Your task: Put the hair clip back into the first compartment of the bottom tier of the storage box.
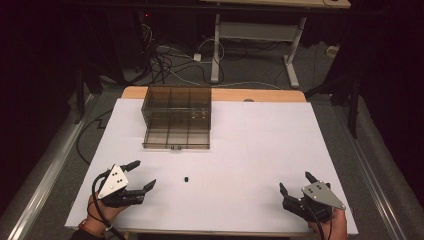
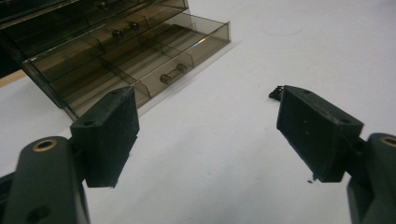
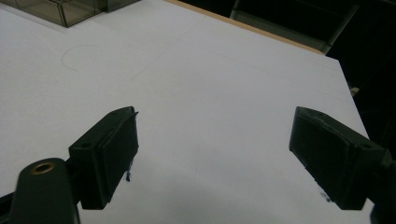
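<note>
Tabletop (image 1: 260,150): white sheet over wood, dark room around.
Drawer box (image 1: 177,117): smoky clear plastic, far left, bottom drawer pulled out.
Small black part (image 1: 186,178): near the left hand-held gripper (image 1: 141,176), jaws wide apart, empty.
Right hand-held gripper (image 1: 296,182): agape, empty.
Floor (image 1: 250,70): cables, desk legs.

Small black object (image 1: 186,178) mid-surface, too tiny to identify. Left gripper view: one jaw hides most of it, and the drawer organizer (image 2: 116,51) is cropped by the top edge.
</note>
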Demonstrator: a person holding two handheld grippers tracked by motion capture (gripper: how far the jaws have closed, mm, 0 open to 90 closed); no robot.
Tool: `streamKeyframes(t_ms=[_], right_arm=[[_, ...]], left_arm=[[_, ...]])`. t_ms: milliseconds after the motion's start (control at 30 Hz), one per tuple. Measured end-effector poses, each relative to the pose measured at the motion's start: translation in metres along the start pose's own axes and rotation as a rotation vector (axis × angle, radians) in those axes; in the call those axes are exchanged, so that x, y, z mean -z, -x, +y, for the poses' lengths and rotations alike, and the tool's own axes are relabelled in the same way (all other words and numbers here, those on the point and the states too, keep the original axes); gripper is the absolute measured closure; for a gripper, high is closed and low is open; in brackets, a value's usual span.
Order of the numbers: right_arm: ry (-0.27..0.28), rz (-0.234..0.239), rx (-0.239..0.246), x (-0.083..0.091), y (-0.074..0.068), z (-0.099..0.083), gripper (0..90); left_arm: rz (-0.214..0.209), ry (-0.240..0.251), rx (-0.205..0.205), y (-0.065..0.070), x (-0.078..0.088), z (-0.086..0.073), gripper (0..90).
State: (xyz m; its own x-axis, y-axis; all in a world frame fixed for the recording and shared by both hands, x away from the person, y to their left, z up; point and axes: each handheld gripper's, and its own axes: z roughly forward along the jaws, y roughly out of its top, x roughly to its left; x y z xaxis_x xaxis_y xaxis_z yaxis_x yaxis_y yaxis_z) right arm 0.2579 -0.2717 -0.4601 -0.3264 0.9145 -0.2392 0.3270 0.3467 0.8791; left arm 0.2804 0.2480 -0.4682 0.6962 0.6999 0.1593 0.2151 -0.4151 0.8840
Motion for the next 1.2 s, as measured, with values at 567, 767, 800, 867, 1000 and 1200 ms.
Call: streamKeyframes(t_ms=[567,767,800,867,1000,1200], right_arm=[[0.004,0.008,0.030,-0.002,-0.007,0.004,16.0],[-0.010,0.019,0.032,-0.004,-0.008,0.003,16.0],[-0.010,0.018,0.033,-0.004,-0.007,0.003,16.0],[-0.010,0.018,0.033,-0.004,-0.008,0.003,16.0],[-0.019,0.017,0.039,-0.005,-0.009,0.003,16.0],[-0.027,0.015,0.042,-0.006,-0.011,0.002,16.1]], left_arm=[[-0.036,-0.071,-0.004,0.000,0.000,-0.003,22.3],[-0.080,-0.122,0.020,0.003,-0.010,0.000,25.4],[-0.094,-0.131,0.016,0.004,-0.012,0.000,25.4],[-0.107,-0.144,0.006,0.007,-0.016,0.002,25.4],[-0.140,-0.187,0.049,0.012,-0.029,0.008,26.9],[-0.151,-0.249,0.129,0.035,-0.052,0.019,33.2]])
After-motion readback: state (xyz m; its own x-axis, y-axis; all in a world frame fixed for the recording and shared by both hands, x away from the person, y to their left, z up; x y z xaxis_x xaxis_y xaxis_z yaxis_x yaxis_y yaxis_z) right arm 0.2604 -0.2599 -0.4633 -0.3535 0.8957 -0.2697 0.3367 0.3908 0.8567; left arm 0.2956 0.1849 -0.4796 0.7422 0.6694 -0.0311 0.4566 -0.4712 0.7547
